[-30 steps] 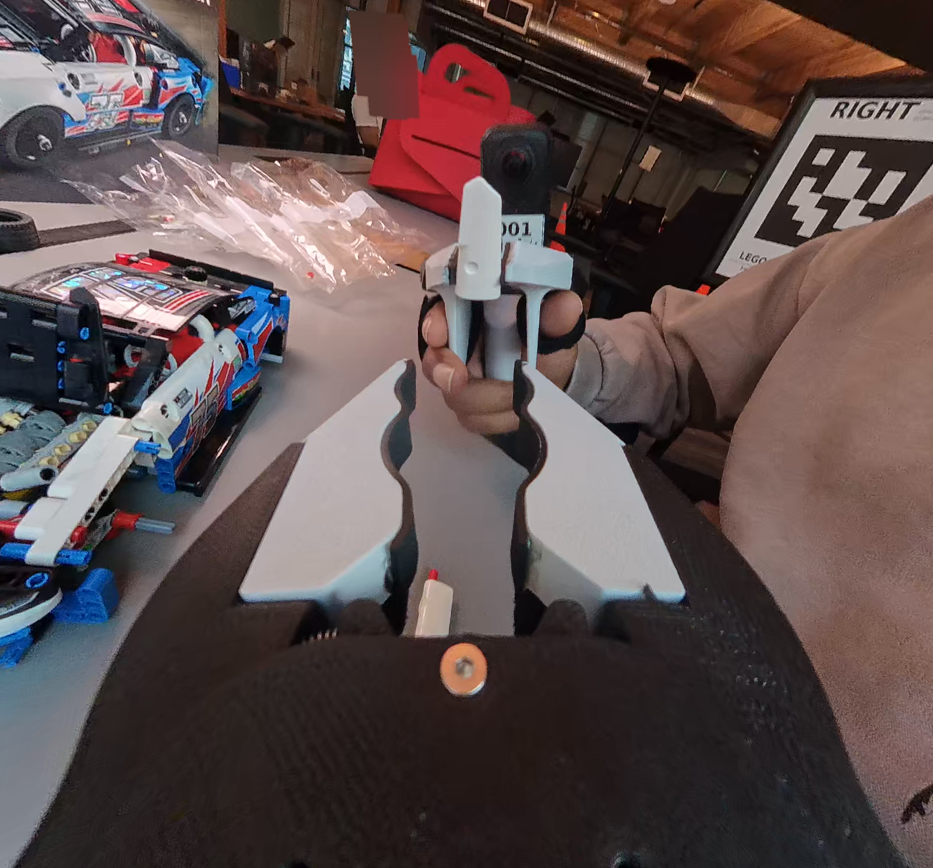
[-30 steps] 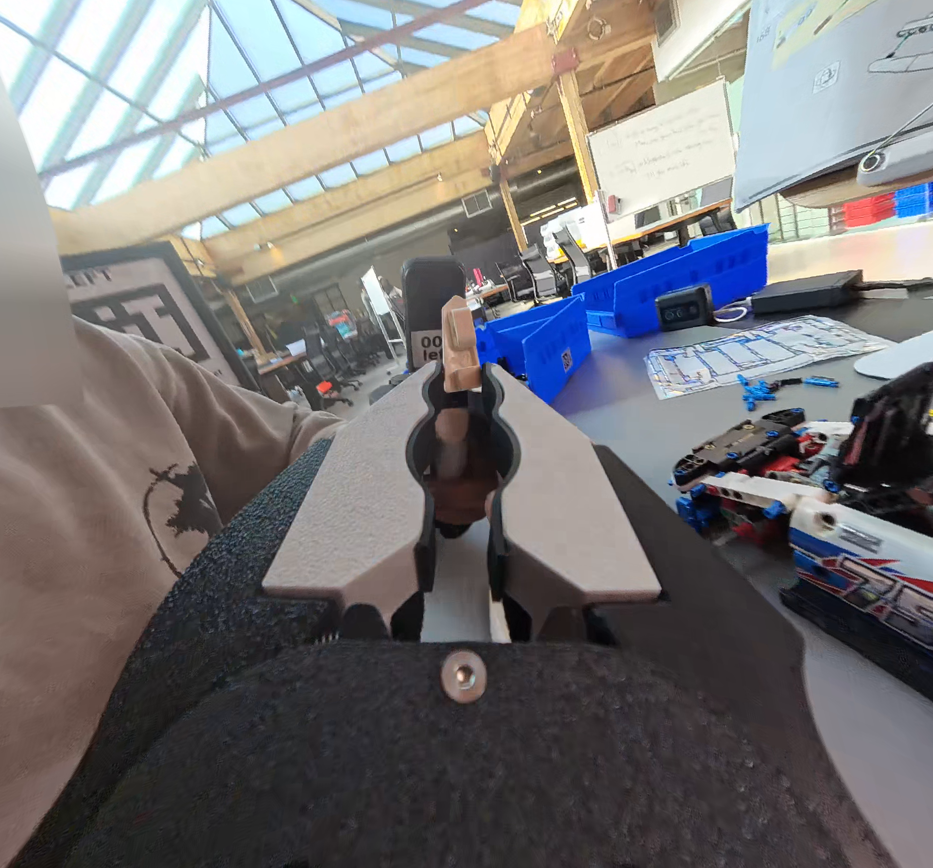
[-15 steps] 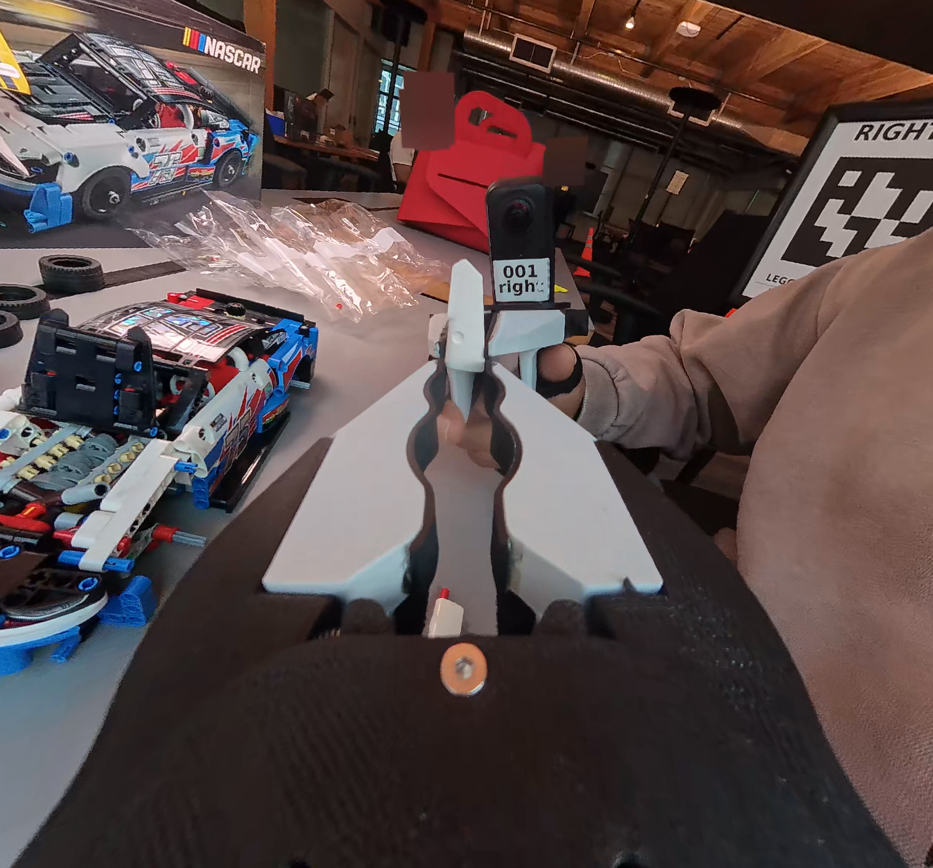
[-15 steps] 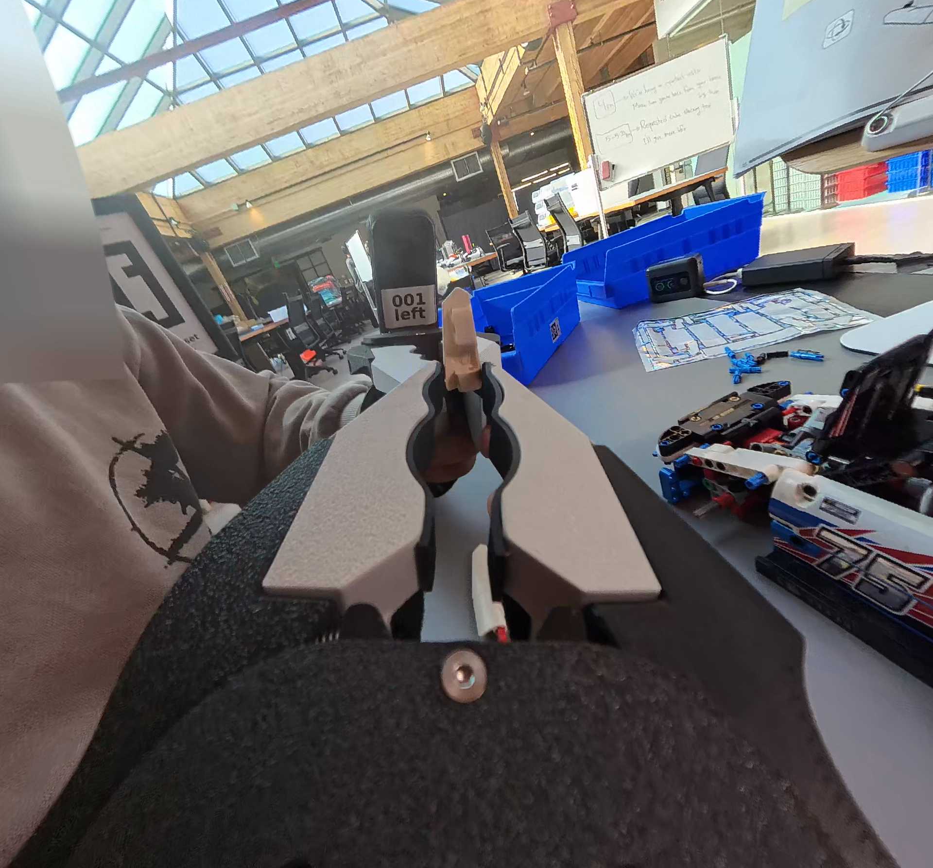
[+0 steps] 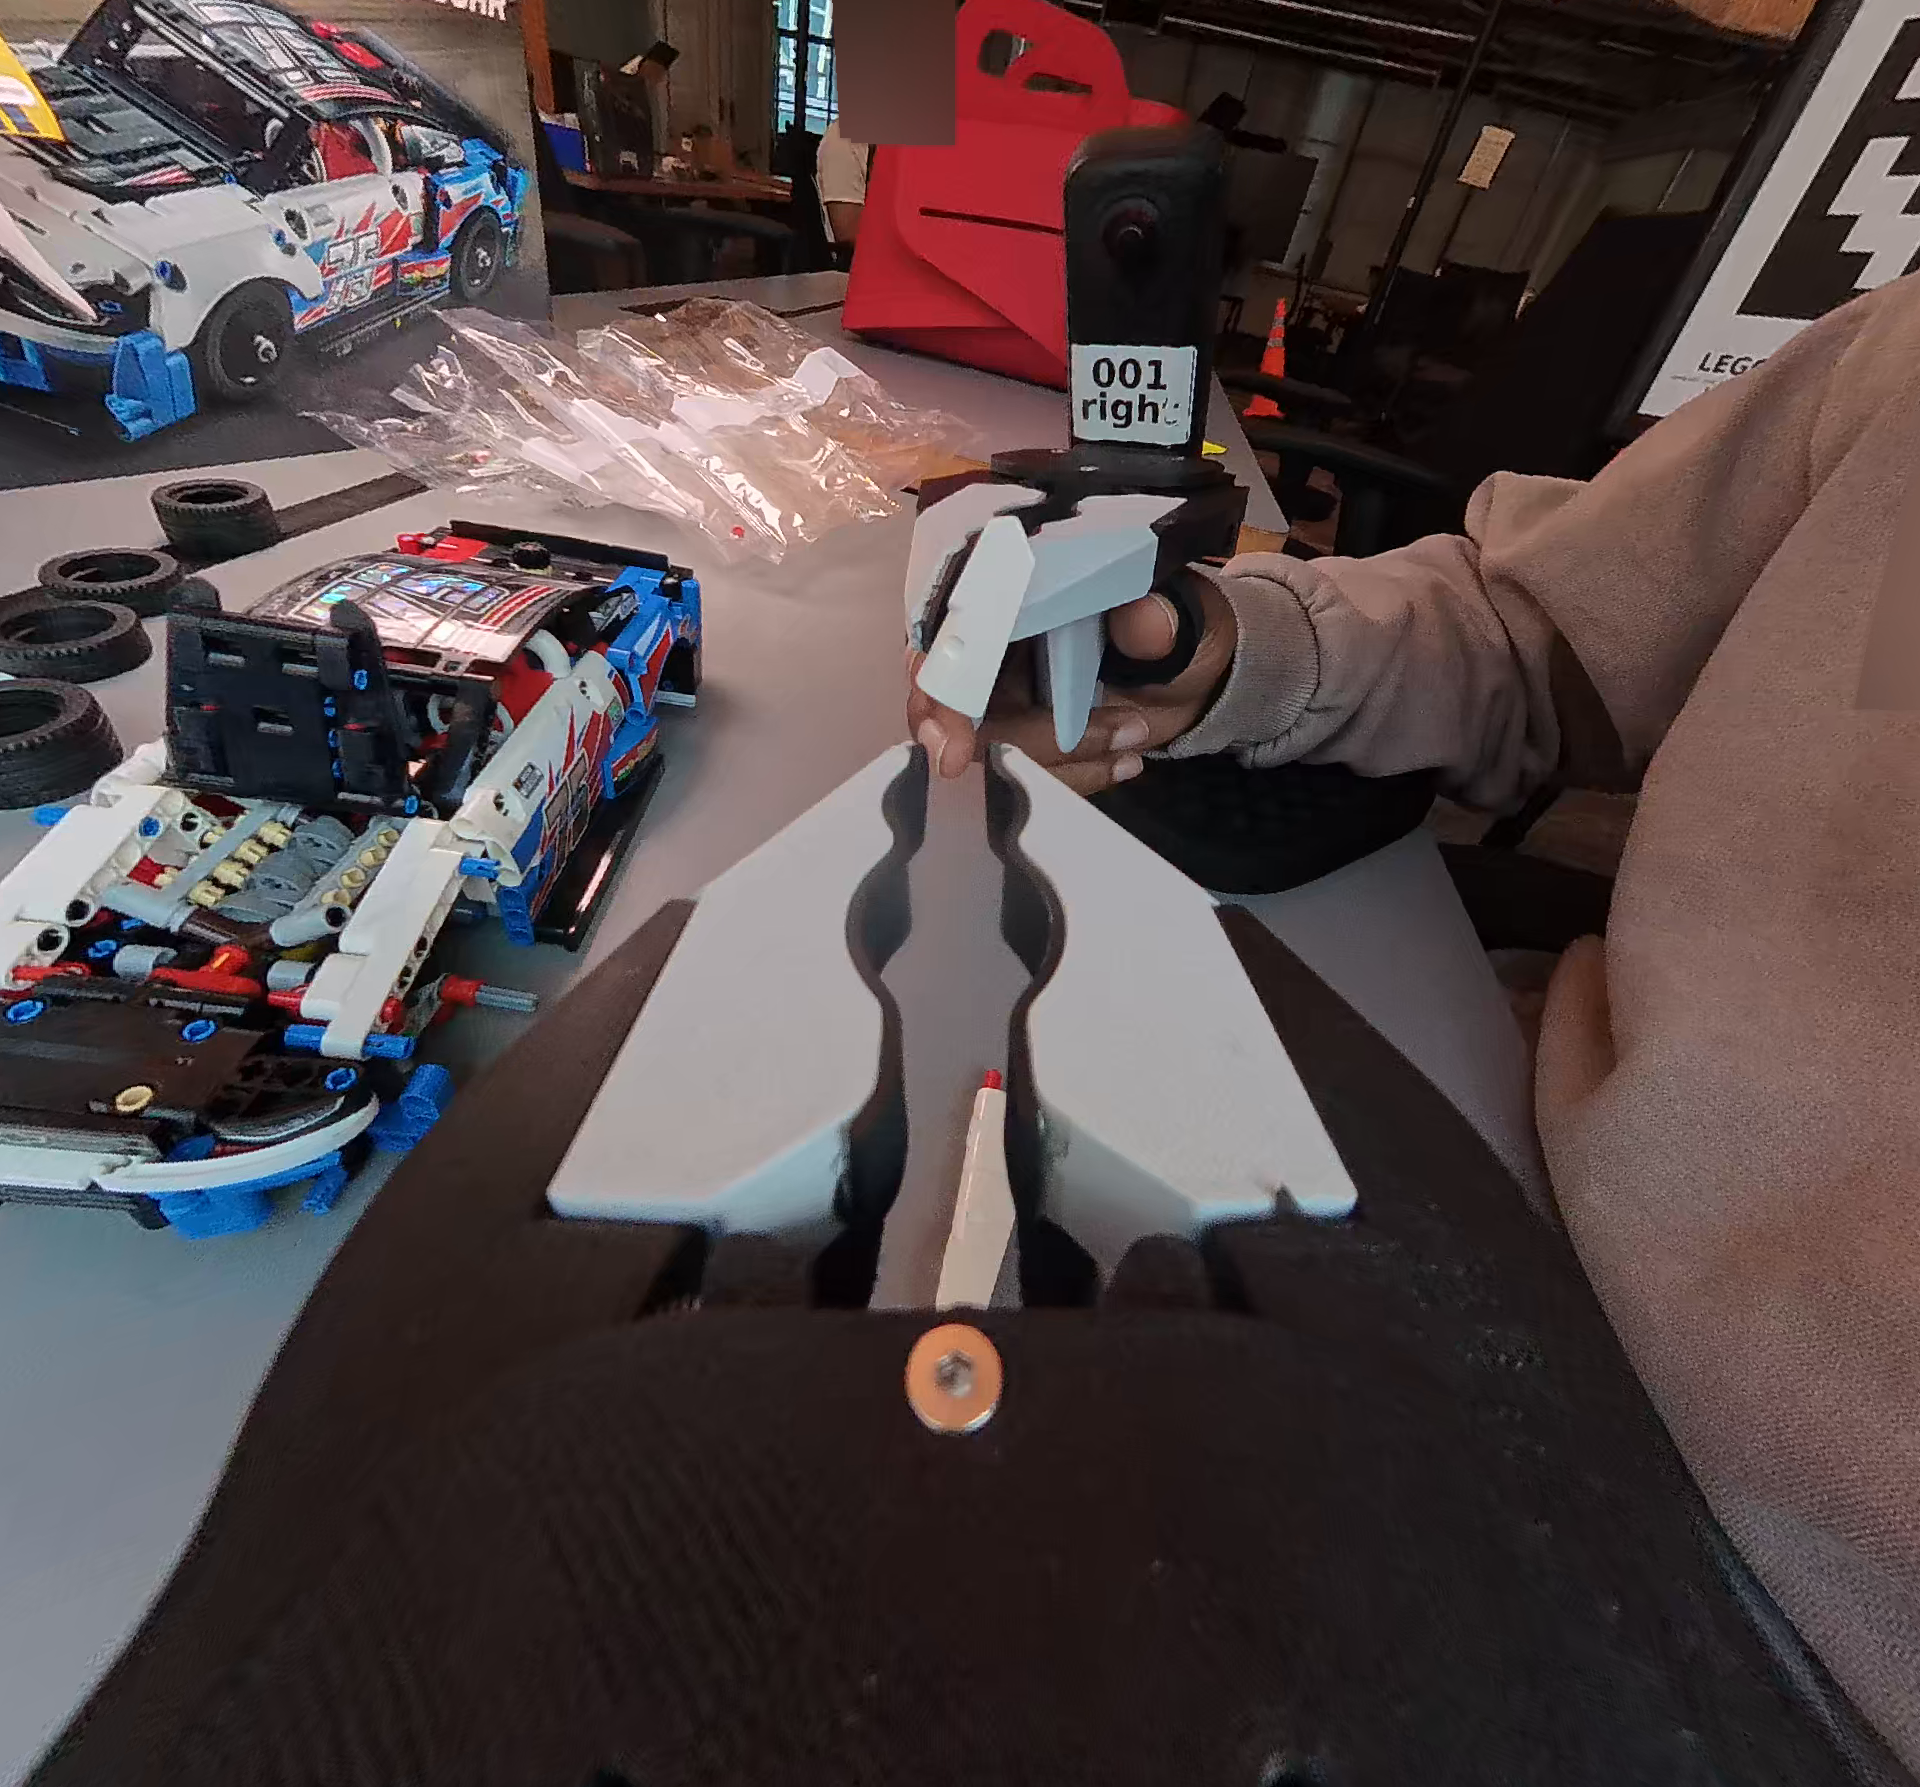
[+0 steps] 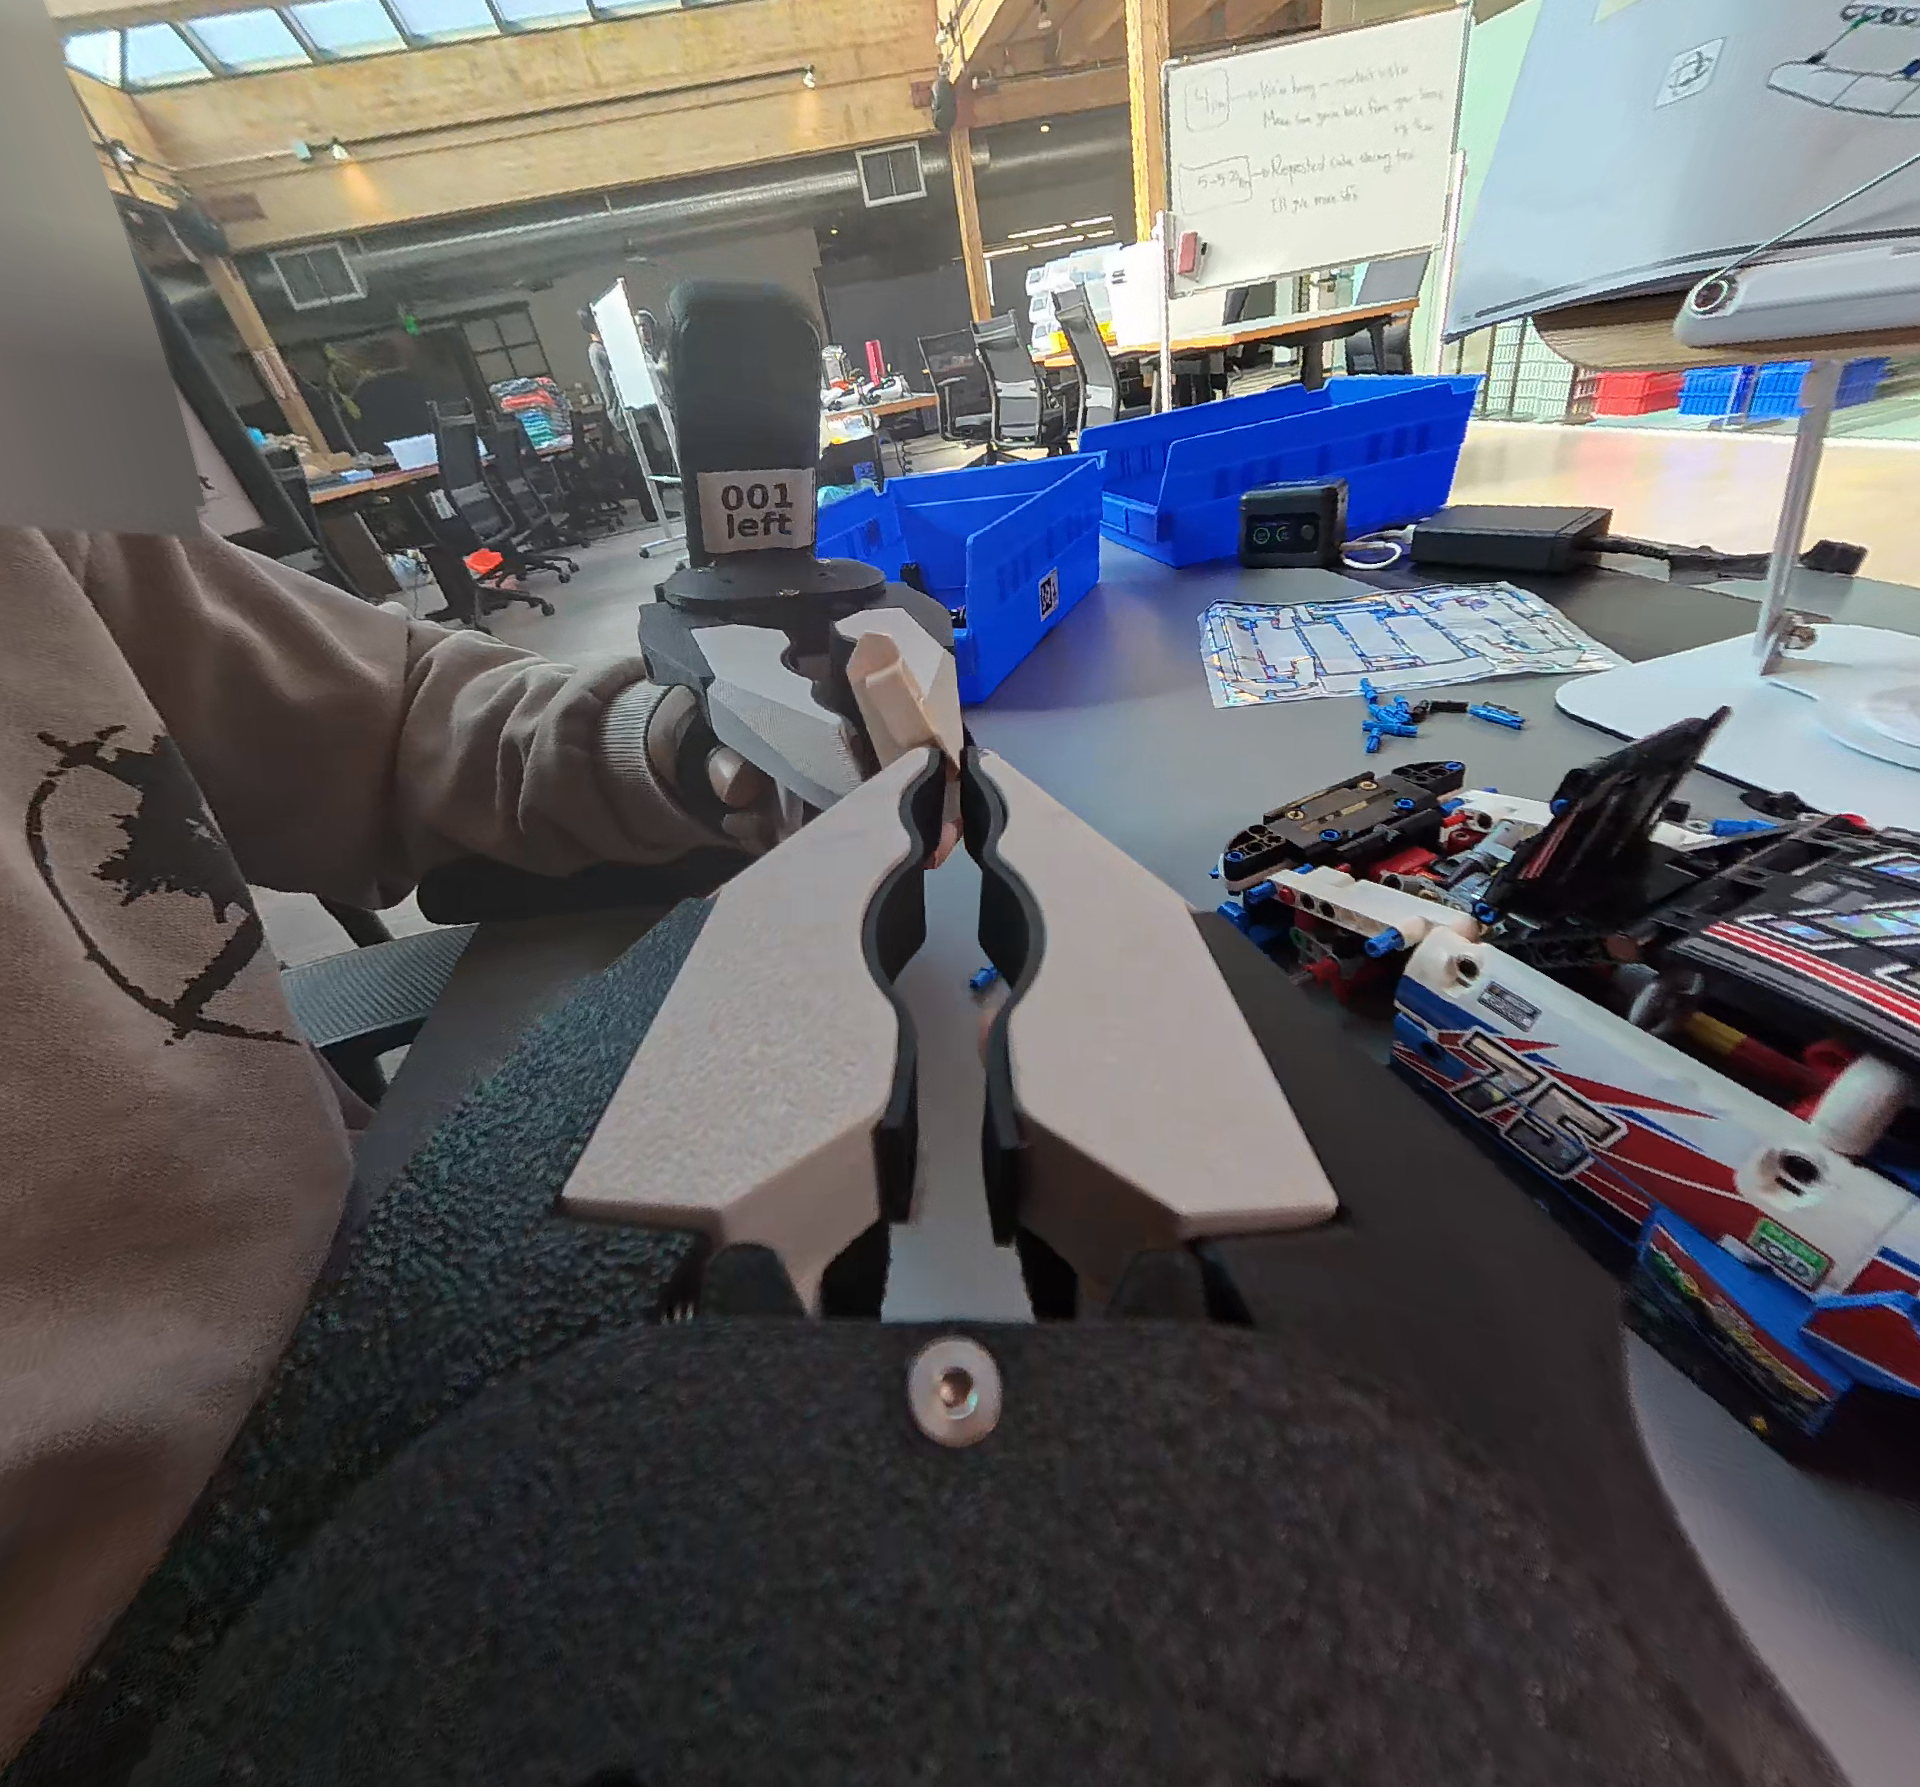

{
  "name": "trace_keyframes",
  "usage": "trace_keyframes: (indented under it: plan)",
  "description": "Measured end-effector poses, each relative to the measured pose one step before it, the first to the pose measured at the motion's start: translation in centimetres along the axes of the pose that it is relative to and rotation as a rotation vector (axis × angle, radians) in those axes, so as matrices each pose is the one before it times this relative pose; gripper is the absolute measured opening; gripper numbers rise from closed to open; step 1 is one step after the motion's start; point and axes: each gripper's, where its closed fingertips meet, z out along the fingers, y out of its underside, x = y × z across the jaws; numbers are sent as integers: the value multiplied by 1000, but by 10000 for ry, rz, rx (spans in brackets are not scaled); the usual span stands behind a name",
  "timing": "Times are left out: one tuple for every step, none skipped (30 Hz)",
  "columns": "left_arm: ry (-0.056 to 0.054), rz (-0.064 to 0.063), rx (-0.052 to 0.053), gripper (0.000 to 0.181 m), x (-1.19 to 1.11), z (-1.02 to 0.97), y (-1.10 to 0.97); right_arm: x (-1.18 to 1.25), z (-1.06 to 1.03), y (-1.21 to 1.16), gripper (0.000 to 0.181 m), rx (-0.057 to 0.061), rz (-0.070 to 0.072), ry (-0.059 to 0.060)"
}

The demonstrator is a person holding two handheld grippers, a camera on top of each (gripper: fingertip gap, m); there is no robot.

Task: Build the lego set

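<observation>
The partly built racing car stands on the grey table, left of my left gripper, and also shows in the right wrist view. My right gripper is shut on a long white Lego piece that sticks out past its tips. The piece also shows in the left wrist view. My left gripper faces it a short way off, its jaws a narrow gap apart and nothing between the tips. A small white piece with a red tip shows low in that gap.
Black tyres, the set's box, clear bags and a red bag lie behind the car. Blue bins, a sheet, loose blue pins and a stand base are on the right. The tips of both grippers are at nearly the same place.
My left gripper's jaws have narrowed from wide apart. Both grippers have tipped down toward the table. The white piece in the right gripper has gone from upright to slanted.
</observation>
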Motion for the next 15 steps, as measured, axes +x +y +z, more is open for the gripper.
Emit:
trace_keyframes:
  plan:
    - [18,-127,-35,11,-89,2,71,36,-78,-7,0,-8,8,12]
    - [49,-83,-57,10,-15,36,107,43,-47,24,0,-4,53,15]
    - [18,-26,-35,10,-4,32,65,72,-9,83,0,-45,30,21]
    - [-39,29,-27,9,-38,42,60,79,-3,126,0,-64,3,36]
    - [-33,48,-48,9,-24,53,81,24,1,93,0,-47,7,3]
    - [-12,34,-56,8,1,65,107,-47,-3,56,0,-21,26,-37]
    - [-9,29,-49,8,-1,65,105,-31,-11,12,0,0,44,-31]
    - [-4,29,-16,8,1,46,61,-6,-27,4,0,4,47,-20]
    - [-13,19,15,9,-29,20,9,12,-32,-16,0,12,59,-29]
    - [-18,5,23,11,-48,6,-14,0,-59,-64,0,48,91,-43]
    - [17,-3,62,14,-9,5,-79,-17,-53,-104,0,71,118,-54]
    - [21,-33,84,16,-6,2,-113,-14,-20,-57,0,58,124,-55]
    - [34,-82,91,18,7,10,-141,-30,22,8,0,23,121,-57]
    - [83,-126,123,20,119,21,-216,-59,61,23,0,33,109,-61]
    - [107,-132,126,22,205,59,-224,-80,99,32,0,44,114,-68]
